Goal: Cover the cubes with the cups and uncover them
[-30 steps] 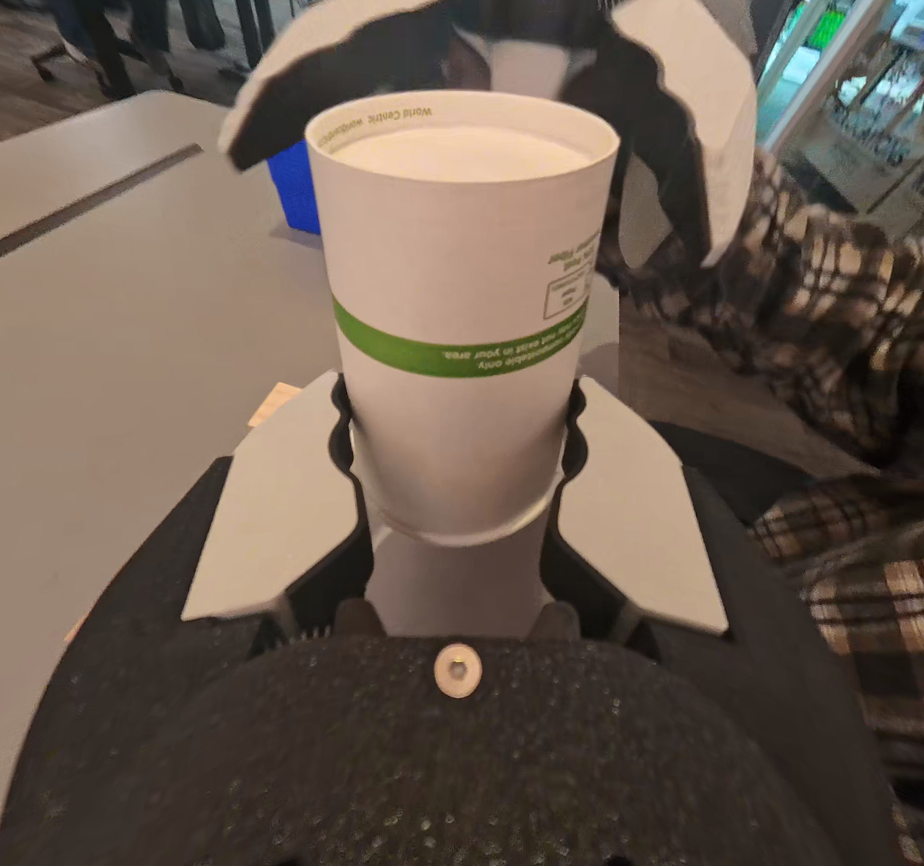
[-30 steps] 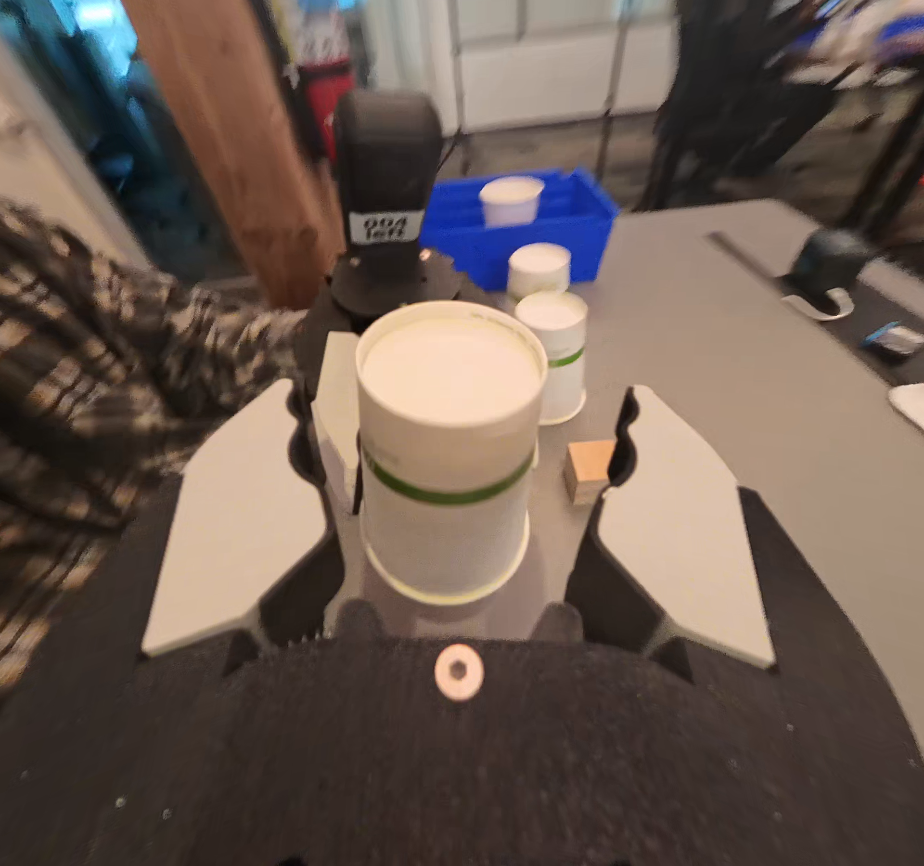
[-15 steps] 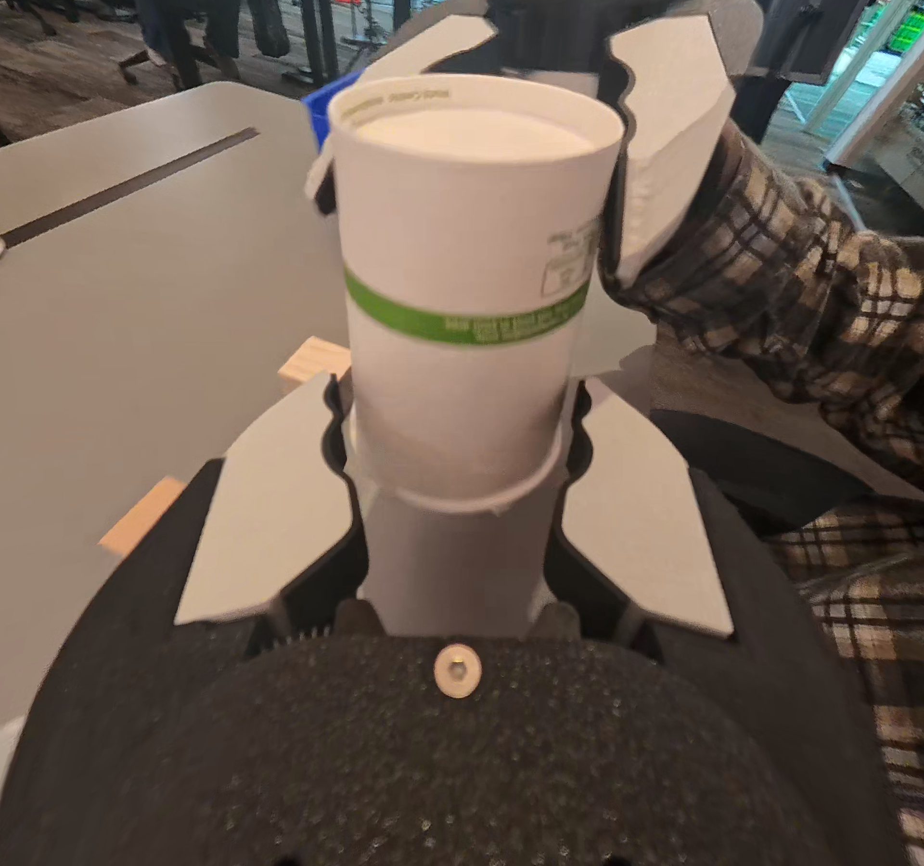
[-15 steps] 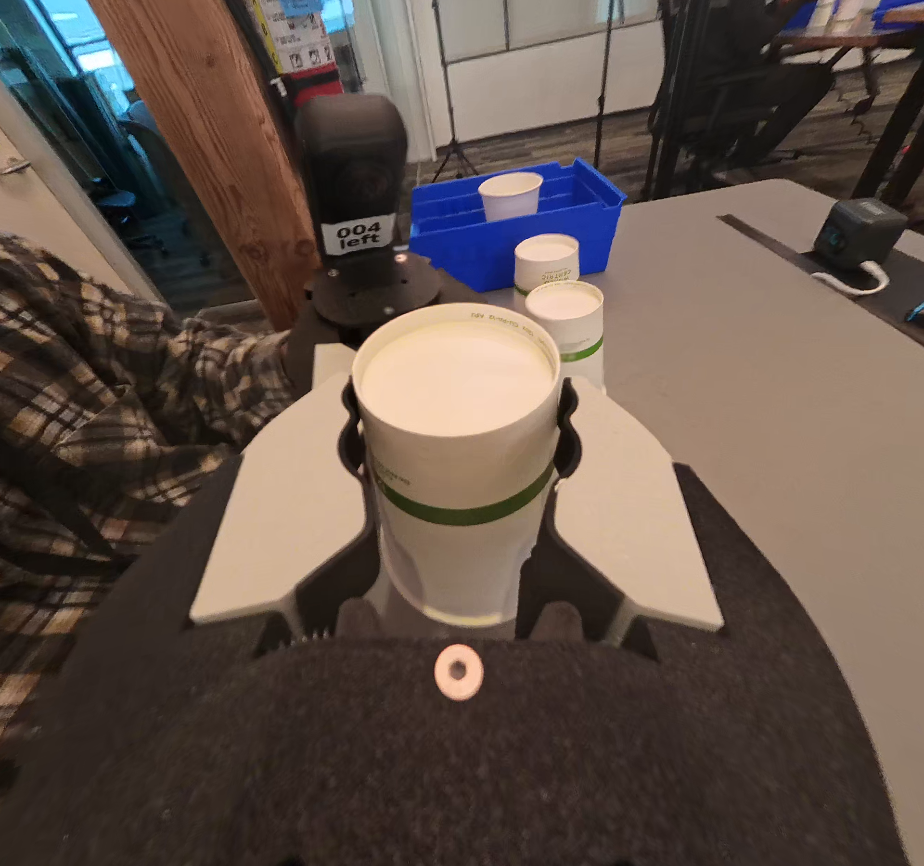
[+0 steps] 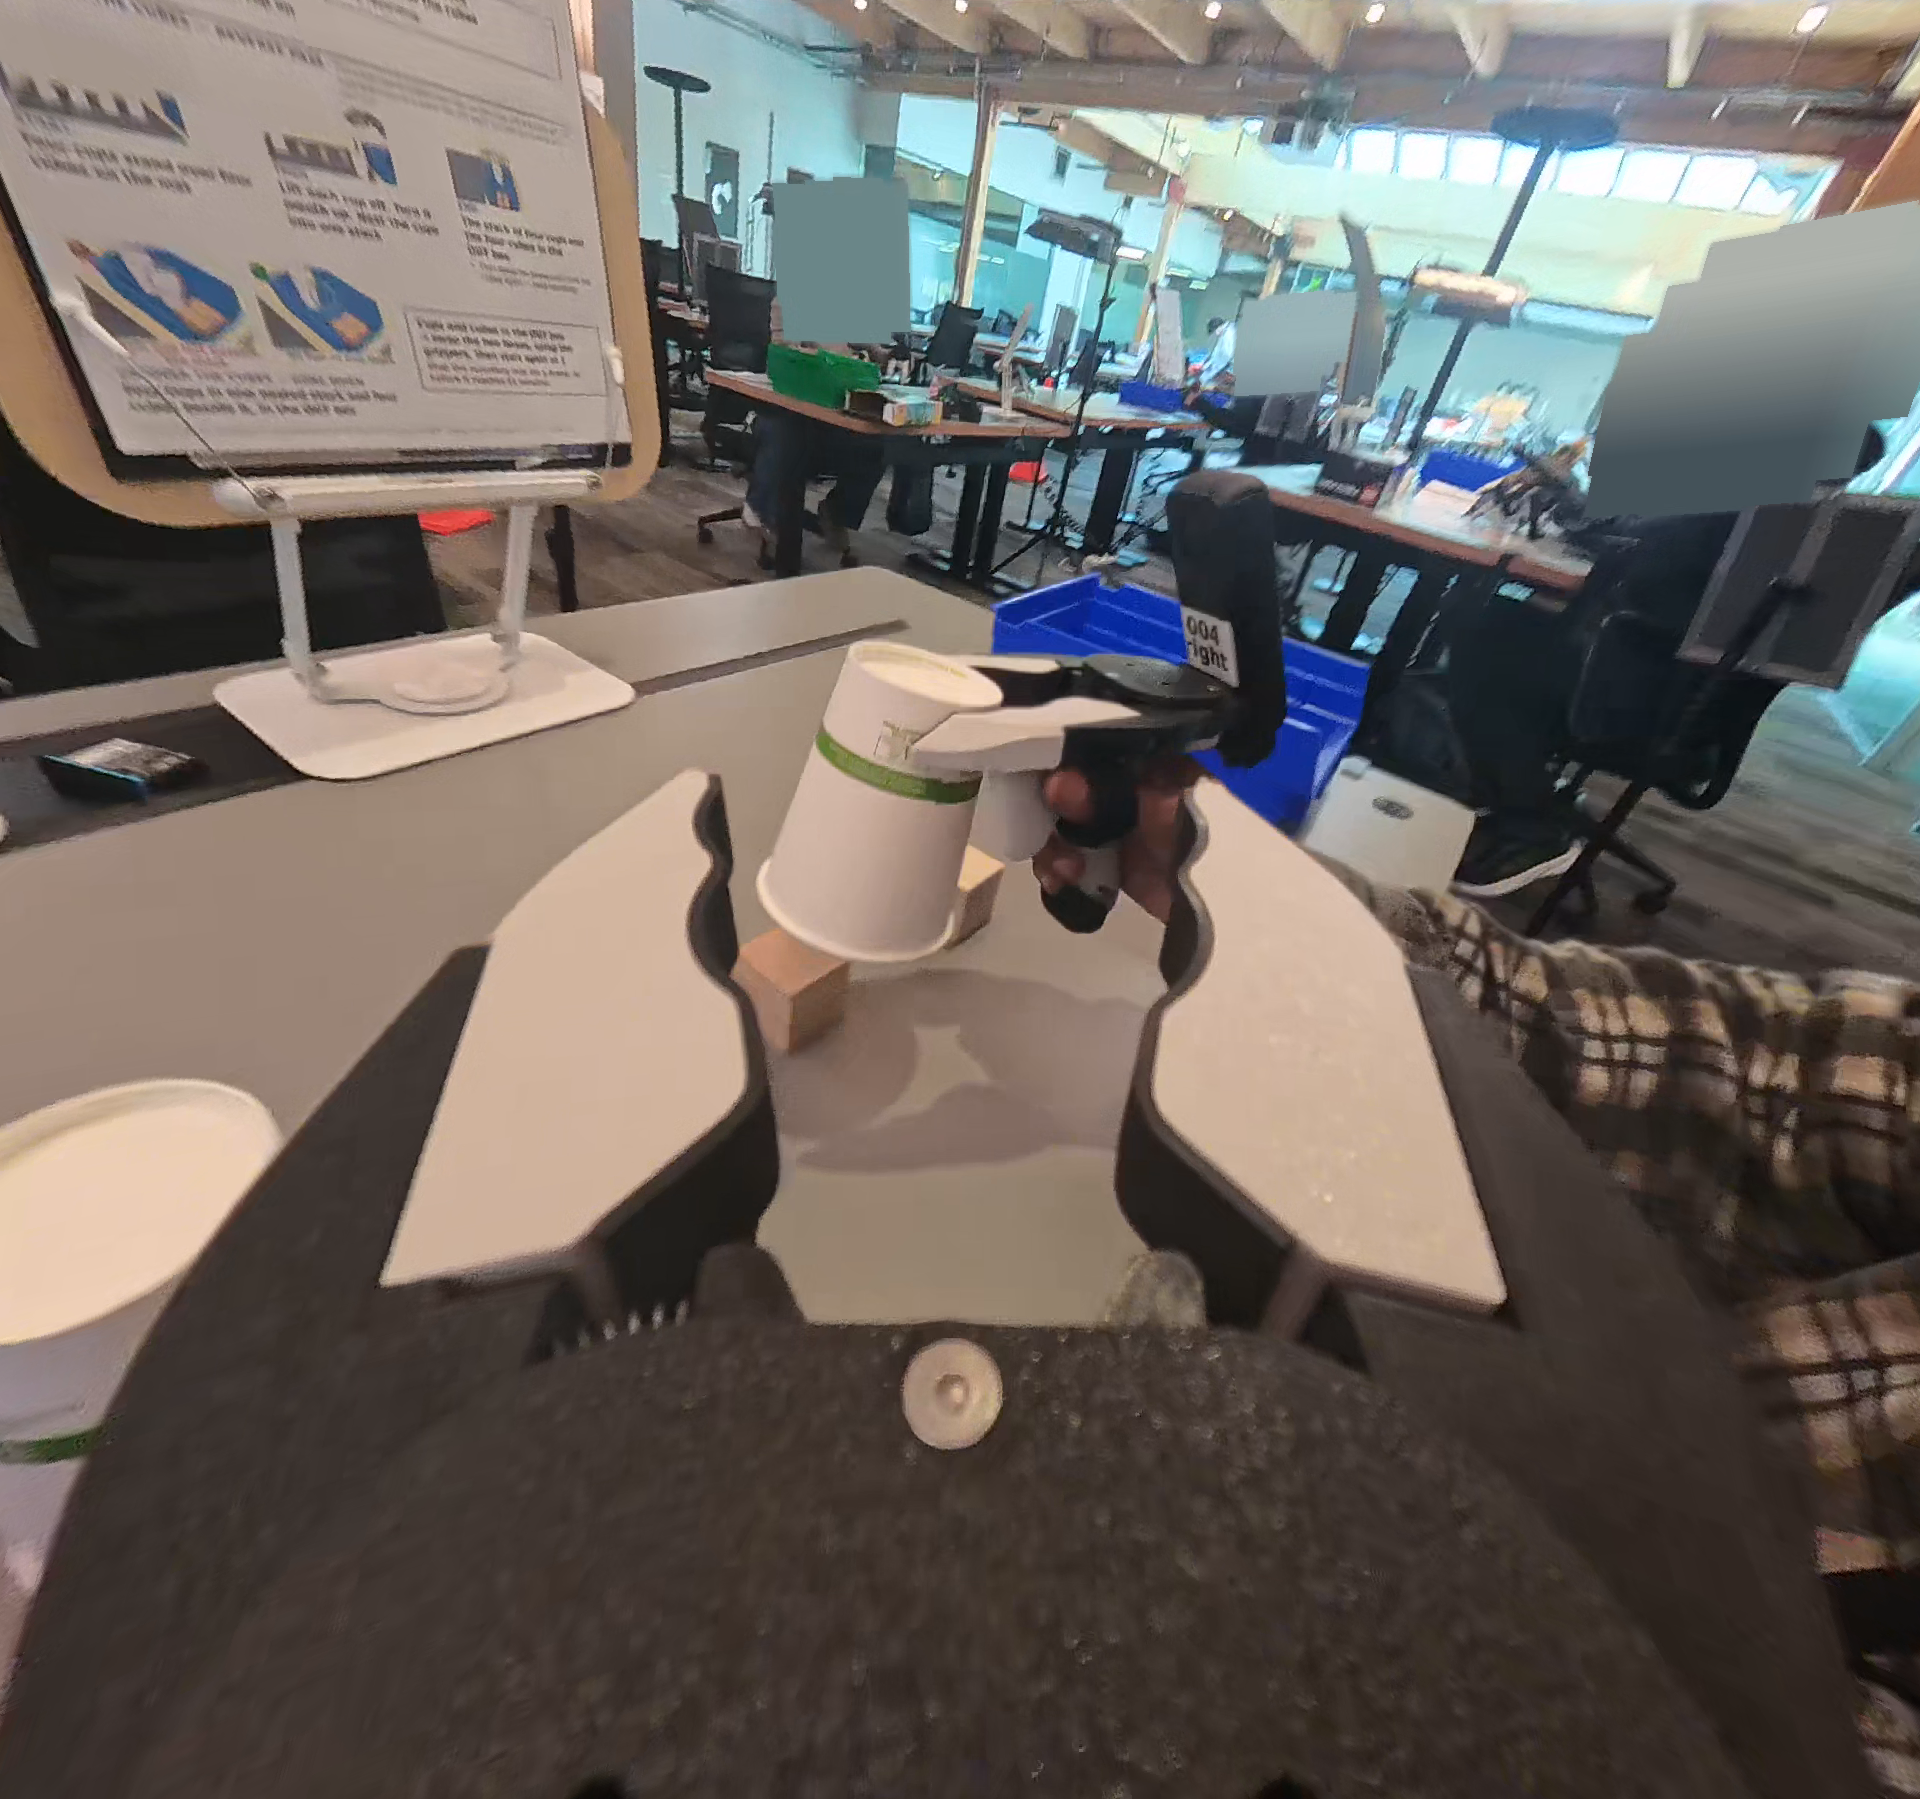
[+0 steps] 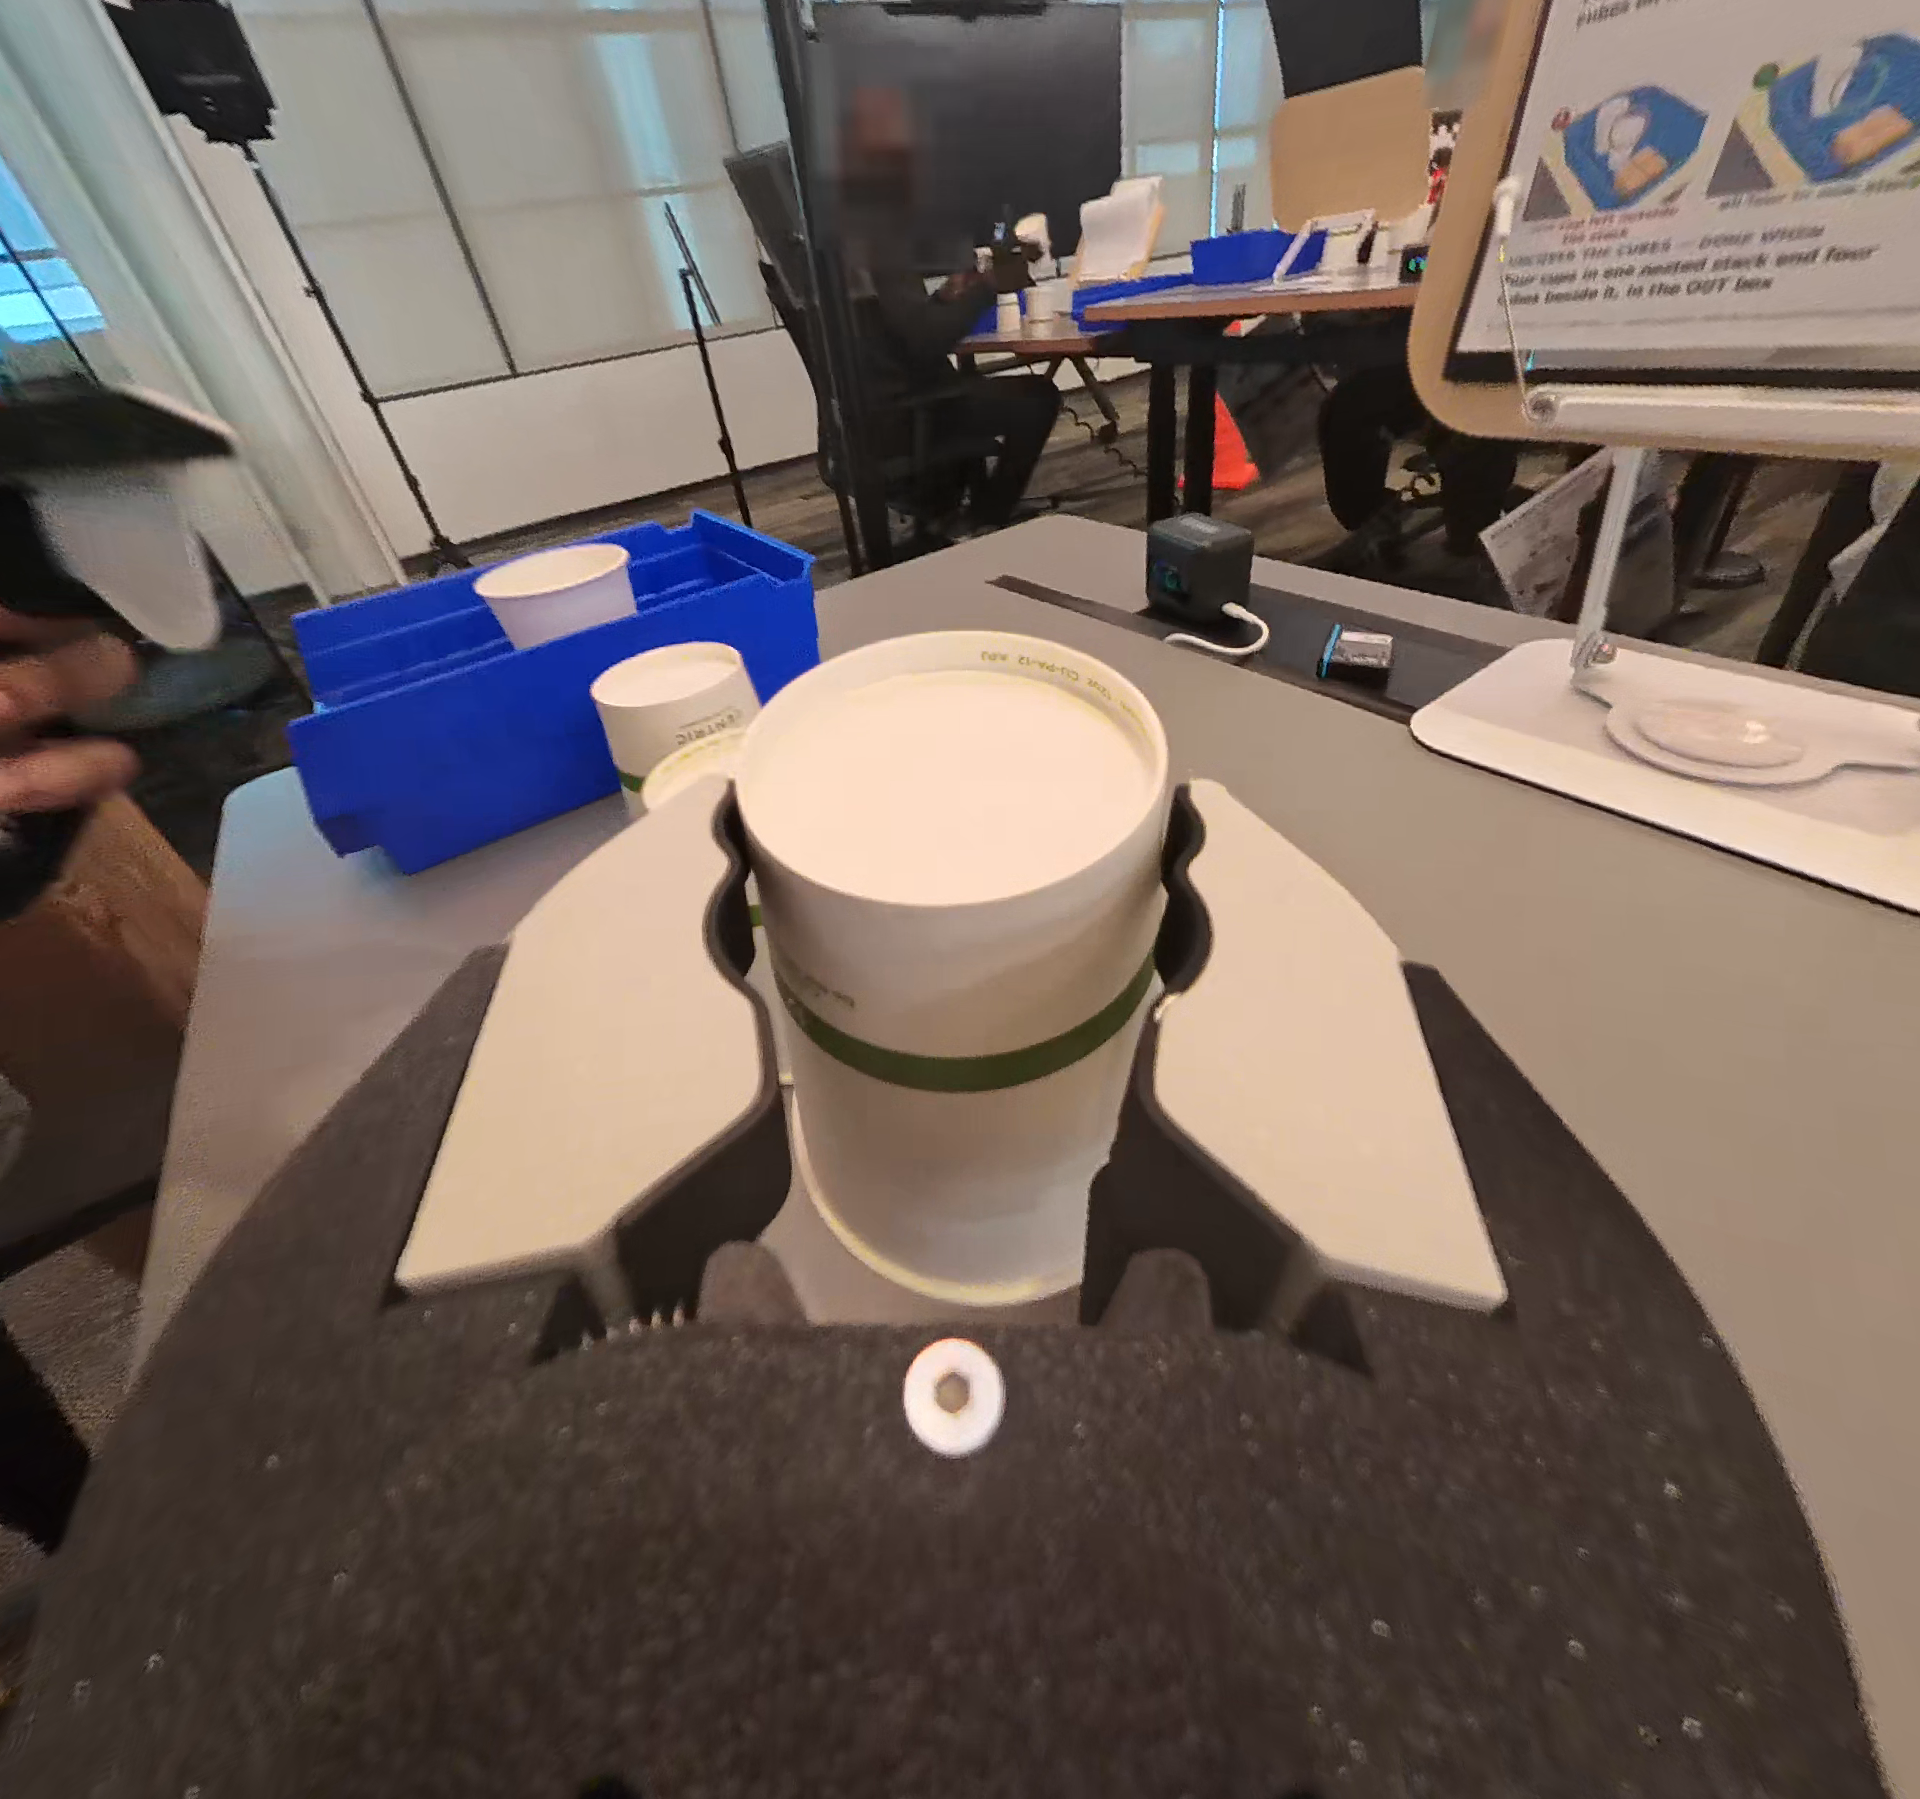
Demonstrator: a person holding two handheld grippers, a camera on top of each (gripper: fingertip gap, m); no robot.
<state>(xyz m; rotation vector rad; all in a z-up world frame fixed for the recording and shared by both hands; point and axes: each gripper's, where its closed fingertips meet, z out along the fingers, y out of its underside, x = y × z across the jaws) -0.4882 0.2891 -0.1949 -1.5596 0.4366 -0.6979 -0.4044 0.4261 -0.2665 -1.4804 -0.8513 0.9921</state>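
Paper cup [image 6: 961, 928] clamped upside down in right fingers [image 6: 1278, 1043], tilted above two cubes [image 5: 795, 996] on table [image 5: 260, 918]; left fingers [image 5: 582, 1074] spread, empty; best levelled, centred over one cube, lowered straight.

Open-plan office or lab workspace. Grey table [image 5: 260, 918] in the foreground; beyond it rows of wooden-topped desks [image 5: 883, 409] with black office chairs [image 5: 1642, 710] and tripod stands [image 6: 717, 378]. Exposed timber ceiling beams [image 5: 1143, 24] with spot lights above those desks. An instruction sheet on a stand [image 5: 312, 191] sits on the table, a blue plastic bin [image 6: 520, 710] at its far edge. Big windows [image 6: 520, 139] and a dark monitor [image 6: 966, 108] behind the bin; a seated person [image 6: 935, 336] works at a desk there.
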